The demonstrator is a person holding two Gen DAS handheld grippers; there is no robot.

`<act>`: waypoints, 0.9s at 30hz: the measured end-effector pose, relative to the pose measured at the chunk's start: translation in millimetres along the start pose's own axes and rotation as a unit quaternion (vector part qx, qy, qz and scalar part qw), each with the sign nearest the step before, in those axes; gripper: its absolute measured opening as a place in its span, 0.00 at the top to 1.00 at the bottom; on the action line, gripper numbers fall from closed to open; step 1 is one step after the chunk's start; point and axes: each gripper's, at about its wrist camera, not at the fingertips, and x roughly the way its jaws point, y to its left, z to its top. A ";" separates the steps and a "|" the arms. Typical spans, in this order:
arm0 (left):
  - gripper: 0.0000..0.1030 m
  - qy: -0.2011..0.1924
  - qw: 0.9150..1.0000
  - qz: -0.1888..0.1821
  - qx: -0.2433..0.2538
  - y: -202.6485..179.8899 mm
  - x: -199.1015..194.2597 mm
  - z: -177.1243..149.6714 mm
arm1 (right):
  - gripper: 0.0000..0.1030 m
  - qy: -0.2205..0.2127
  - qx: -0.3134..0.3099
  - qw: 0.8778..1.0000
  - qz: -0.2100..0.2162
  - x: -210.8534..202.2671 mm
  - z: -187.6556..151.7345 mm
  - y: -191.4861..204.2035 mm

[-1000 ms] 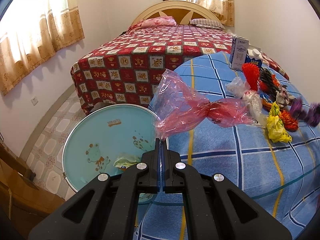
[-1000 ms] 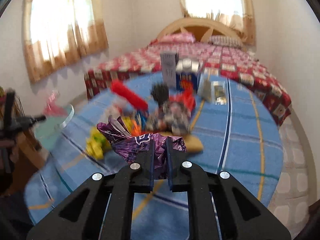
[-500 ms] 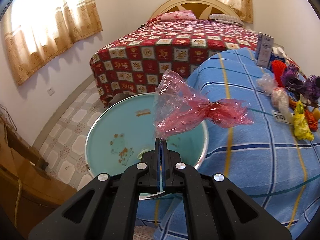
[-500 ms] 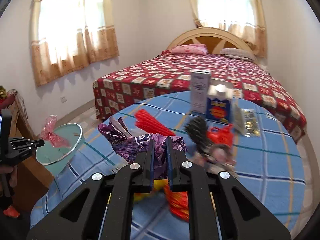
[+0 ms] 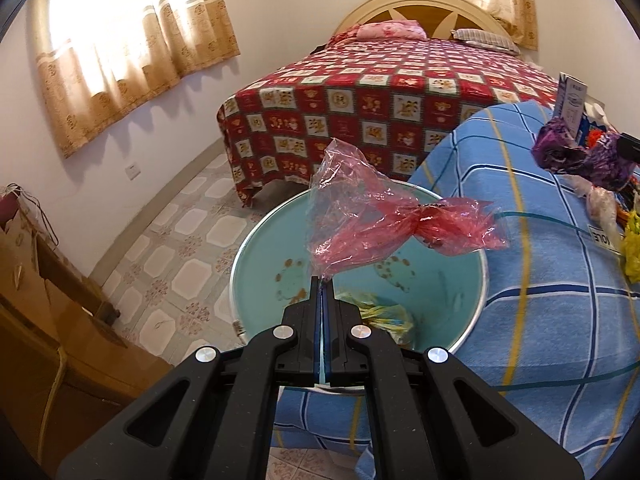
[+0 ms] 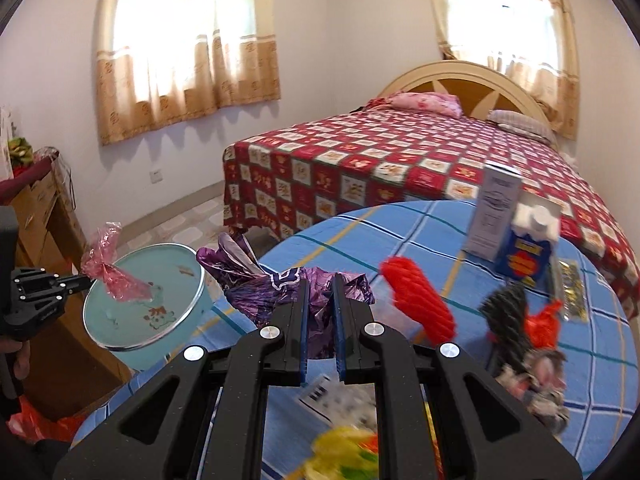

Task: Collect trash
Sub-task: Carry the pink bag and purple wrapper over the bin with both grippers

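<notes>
A round table under a blue checked cloth carries the clutter: near its far edge stand a pale upright carton and, just beside it, a blue-and-yellow drink carton, with a red bristly brush lying aslant nearer the middle, a dark spiky tuft and a blurred heap of mixed scraps toward the right edge, and a yellow wrapper at the near edge. Off the table's left edge stands a light blue bin with a metal rim, a cartoon print on its inner wall and a yellowish bag already lying in it. Behind table and bin is a bed with a red patterned cover; a wooden cabinet stands to the bin's left. The left gripper has its jaws pressed tight together on the lower corner of a pink plastic bag, which hangs over the bin's mouth — nothing lies between bag and bin. The bag rises from the pinch, then stretches sideways, its long axis running roughly level toward the table, with a knotted waist near the right end and a flared tail past it. The right gripper is clamped narrowly on a crumpled purple foil wrapper, held above the table's left part, clear of the cloth; the wrapper's bulk extends leftward toward the bin, its long axis crosswise to the fingers — one loose flap sticks upward at the far left end.
</notes>
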 end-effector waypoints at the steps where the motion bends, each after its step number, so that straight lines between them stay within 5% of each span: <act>1: 1.00 0.001 1.000 0.003 -0.002 3.1 -0.5 -0.9 | 0.89 0.003 -0.005 1.000 0.003 6.6 1.7 4.9; 27: 1.00 0.019 0.997 0.062 -0.032 52.2 11.3 -2.7 | 0.89 0.045 -0.061 0.996 0.048 82.7 15.7 79.4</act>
